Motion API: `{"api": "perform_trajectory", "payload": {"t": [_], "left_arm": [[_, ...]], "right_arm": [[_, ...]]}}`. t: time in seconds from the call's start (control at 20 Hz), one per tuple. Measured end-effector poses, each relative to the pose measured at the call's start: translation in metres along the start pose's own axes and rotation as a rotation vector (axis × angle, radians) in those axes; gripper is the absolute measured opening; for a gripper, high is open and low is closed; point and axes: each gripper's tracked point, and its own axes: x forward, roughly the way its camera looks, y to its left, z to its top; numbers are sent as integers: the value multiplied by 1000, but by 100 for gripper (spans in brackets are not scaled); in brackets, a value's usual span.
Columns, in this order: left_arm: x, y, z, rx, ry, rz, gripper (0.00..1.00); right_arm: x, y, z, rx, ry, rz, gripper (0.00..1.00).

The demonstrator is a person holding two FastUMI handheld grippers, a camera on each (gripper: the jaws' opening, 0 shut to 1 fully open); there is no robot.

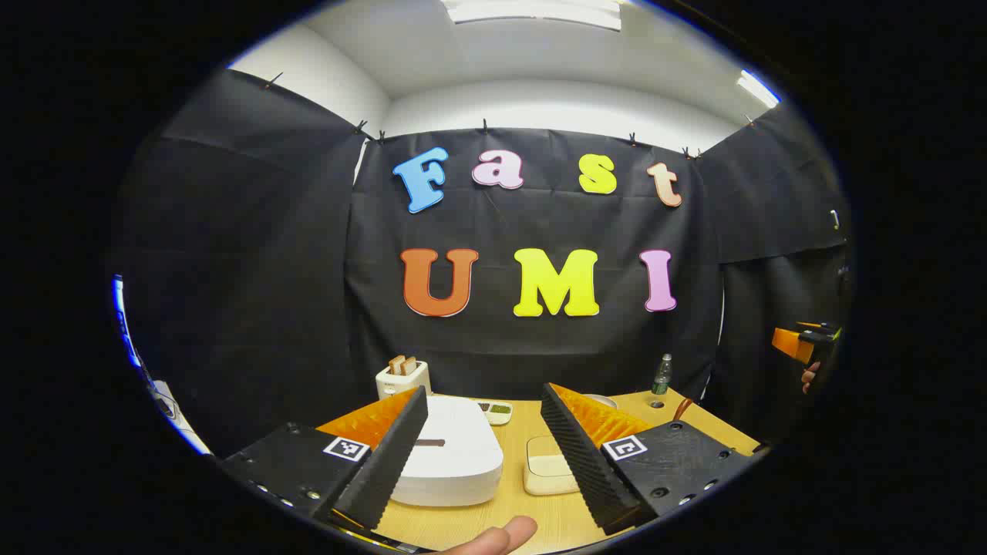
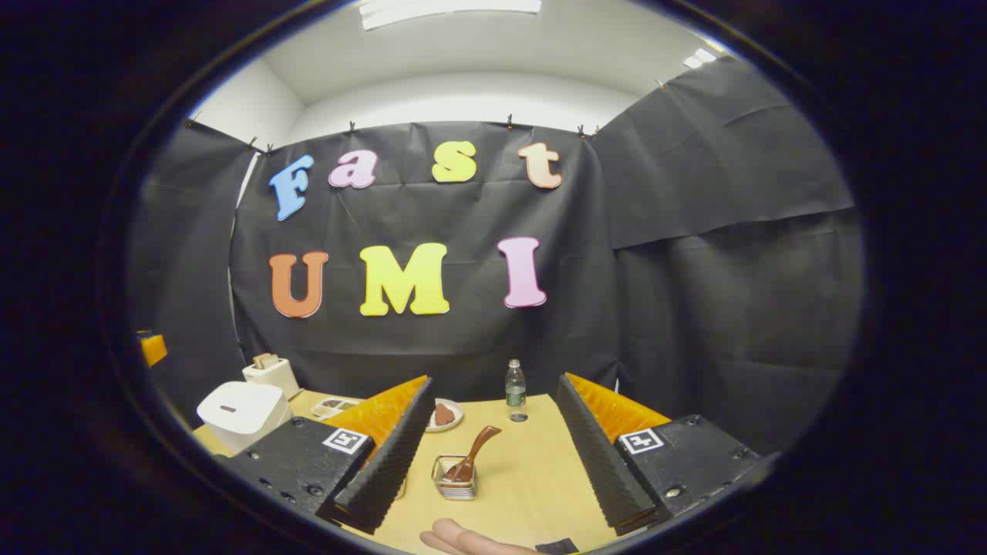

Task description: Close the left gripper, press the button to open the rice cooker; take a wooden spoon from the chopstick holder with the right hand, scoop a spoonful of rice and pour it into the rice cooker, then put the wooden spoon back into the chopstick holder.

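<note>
Left gripper view: the left gripper [image 1: 484,451] hovers above the wooden table [image 1: 463,524], fingers spread wide with nothing between them. The white rice cooker [image 1: 451,451], lid down, sits straight ahead at twelve o'clock, its left edge hidden behind the left finger. A cream box [image 1: 549,466] at one o'clock is partly covered by the right finger. A toaster [image 1: 402,378] stands behind the cooker. A fingertip [image 1: 501,536] is cut off at six o'clock.

Right gripper view: the right gripper [image 2: 493,455] is likewise wide open and empty. The wooden spoon [image 2: 472,456] leans in the chopstick holder [image 2: 455,478] at twelve o'clock, its bowl hard to make out. The rice cooker [image 2: 240,412] lies at ten o'clock. A bottle [image 2: 515,385] stands beyond.
</note>
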Motion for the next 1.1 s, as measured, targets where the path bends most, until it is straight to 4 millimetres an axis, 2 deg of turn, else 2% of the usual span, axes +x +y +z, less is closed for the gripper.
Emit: {"api": "perform_trajectory", "payload": {"t": [0.05,0.25,0.65,0.8,1.05,1.1], "left_arm": [[1,-1,-1,2,2,-1,95],[3,0,-8,22,10,-6,95],[5,-1,-7,27,3,-1,94],[15,-4,-10,46,-2,-7,95],[25,-5,-13,27,6,-37,84],[28,-5,-16,21,15,-43,78]], "right_arm": [[-1,0,-2,0,3,5,100],[-3,-6,-4,-2,3,1,100],[-1,-17,-10,-4,8,-13,100],[3,-23,-10,-4,-3,-26,100],[9,-30,-17,-8,-5,-39,100],[10,-32,-20,-7,-2,-39,100]]}}
